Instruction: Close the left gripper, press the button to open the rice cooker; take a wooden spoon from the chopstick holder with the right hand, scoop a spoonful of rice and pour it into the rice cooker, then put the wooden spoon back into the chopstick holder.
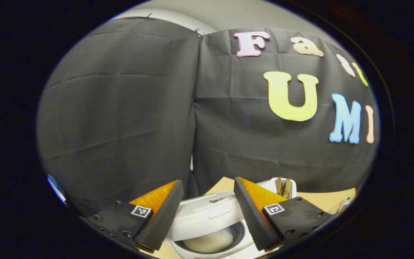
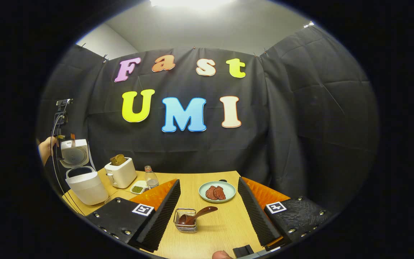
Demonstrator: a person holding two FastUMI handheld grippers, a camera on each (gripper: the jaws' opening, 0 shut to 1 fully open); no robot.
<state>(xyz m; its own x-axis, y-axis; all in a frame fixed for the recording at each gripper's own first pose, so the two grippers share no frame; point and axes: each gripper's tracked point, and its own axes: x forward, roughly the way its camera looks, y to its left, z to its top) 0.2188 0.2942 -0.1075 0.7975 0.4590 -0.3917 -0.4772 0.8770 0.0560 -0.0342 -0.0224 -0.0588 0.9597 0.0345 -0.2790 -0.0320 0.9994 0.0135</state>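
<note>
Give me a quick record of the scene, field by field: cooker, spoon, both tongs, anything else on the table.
rice cooker: lid up, white contents in pot
wooden spoon: in wire chopstick holder, handle leaning right
left tongs: open, above cooker
right tongs: open, facing holder
table: toaster, bottle, plate with reddish slices
</note>
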